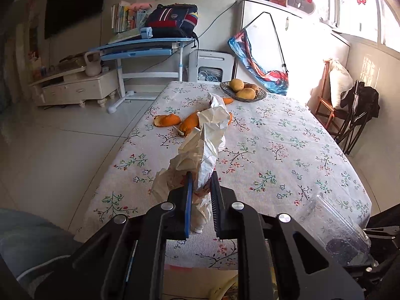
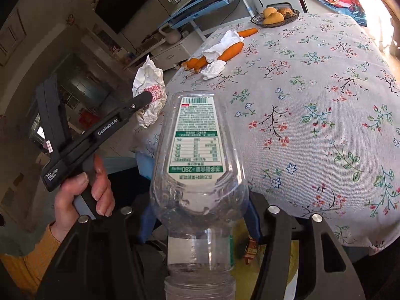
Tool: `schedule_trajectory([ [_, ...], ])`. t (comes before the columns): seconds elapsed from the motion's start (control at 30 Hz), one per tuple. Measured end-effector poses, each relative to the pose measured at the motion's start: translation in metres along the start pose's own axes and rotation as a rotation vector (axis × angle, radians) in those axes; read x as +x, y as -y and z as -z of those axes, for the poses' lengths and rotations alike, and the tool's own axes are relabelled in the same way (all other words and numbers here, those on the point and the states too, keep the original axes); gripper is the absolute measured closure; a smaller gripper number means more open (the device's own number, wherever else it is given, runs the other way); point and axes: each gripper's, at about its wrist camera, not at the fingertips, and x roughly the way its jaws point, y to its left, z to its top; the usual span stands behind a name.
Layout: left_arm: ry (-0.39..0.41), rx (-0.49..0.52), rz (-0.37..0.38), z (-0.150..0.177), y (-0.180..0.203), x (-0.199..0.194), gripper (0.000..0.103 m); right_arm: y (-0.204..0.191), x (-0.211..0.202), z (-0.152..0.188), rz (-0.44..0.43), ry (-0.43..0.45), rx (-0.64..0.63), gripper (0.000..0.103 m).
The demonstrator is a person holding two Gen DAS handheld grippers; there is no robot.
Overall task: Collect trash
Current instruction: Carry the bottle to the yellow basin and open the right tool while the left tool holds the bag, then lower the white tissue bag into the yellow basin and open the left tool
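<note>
My left gripper (image 1: 201, 187) is shut on a crumpled white paper wrapper (image 1: 200, 150) and holds it above the near end of the floral table (image 1: 287, 137). From the right wrist view the left gripper (image 2: 150, 97) and its wrapper (image 2: 149, 87) hang off the table's left edge. My right gripper (image 2: 200, 215) is shut on an empty clear plastic bottle (image 2: 197, 155) with a white-green label. The bottle also shows in the left wrist view (image 1: 337, 227). Orange peels (image 1: 175, 121) and crumpled tissues (image 2: 213, 68) lie on the table's far half.
A dark bowl of fruit (image 1: 243, 90) stands at the table's far end, with a carrot-like piece (image 2: 247, 32) near it. A blue desk (image 1: 147, 47), a low cabinet (image 1: 75, 87) and a chair (image 1: 355, 110) stand around. Colourful packaging (image 2: 251, 250) lies below the grippers.
</note>
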Motion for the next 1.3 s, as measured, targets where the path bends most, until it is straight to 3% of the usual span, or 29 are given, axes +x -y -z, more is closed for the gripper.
schedule_trajectory([
  [0.47, -0.012, 0.019, 0.014, 0.017, 0.011, -0.012, 0.089, -0.020, 0.029, 0.056, 0.151, -0.231, -0.188, 0.046],
  [0.67, -0.017, 0.025, 0.022, 0.026, 0.015, -0.019, 0.089, -0.020, 0.042, 0.059, 0.188, -0.268, -0.220, 0.045],
  [0.9, -0.021, 0.038, 0.031, 0.034, 0.020, -0.026, 0.089, -0.013, 0.026, 0.054, 0.173, -0.191, -0.172, 0.040],
  [1.1, -0.051, 0.064, 0.072, 0.047, 0.031, -0.029, 0.089, -0.013, 0.000, 0.043, 0.165, -0.038, -0.136, 0.032],
  [1.3, -0.098, 0.146, 0.133, 0.066, 0.057, -0.032, 0.089, -0.004, -0.023, 0.034, 0.220, 0.104, -0.082, 0.027],
])
